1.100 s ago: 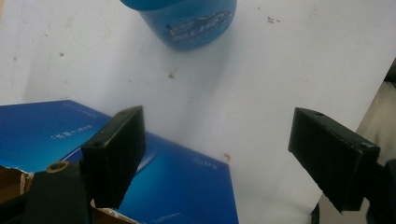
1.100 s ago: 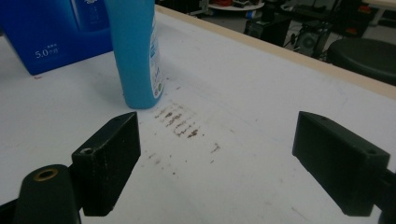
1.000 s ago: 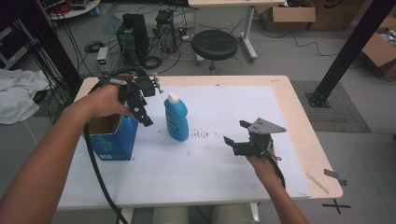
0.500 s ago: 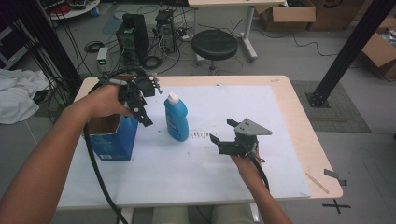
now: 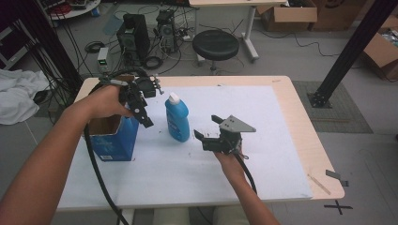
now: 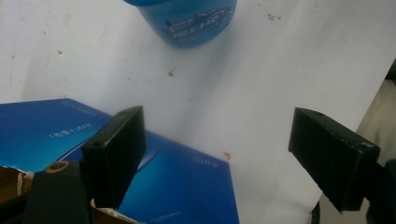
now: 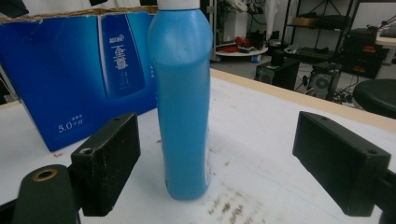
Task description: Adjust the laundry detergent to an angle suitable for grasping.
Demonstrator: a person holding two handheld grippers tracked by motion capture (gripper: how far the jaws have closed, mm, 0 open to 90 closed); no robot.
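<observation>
We are noting right gripper (image 5: 209, 129) advancing, now near bottle (image 5: 177, 118), jaws wide, empty. Bottle standing upright ahead, between them. We are judging grasp imminent. Left gripper (image 5: 141, 108) hovering, wide, over box (image 5: 112, 140) edge.

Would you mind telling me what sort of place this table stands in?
Probably a lab or workshop: desktop computers sit on the floor among loose cables, with cardboard boxes and a stool nearby.

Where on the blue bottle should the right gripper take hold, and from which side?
Probably mid-body, coming level from the side facing the right gripper. The blue bottle stands upright and apart from the blue box; its body fits between the open jaws.
</observation>
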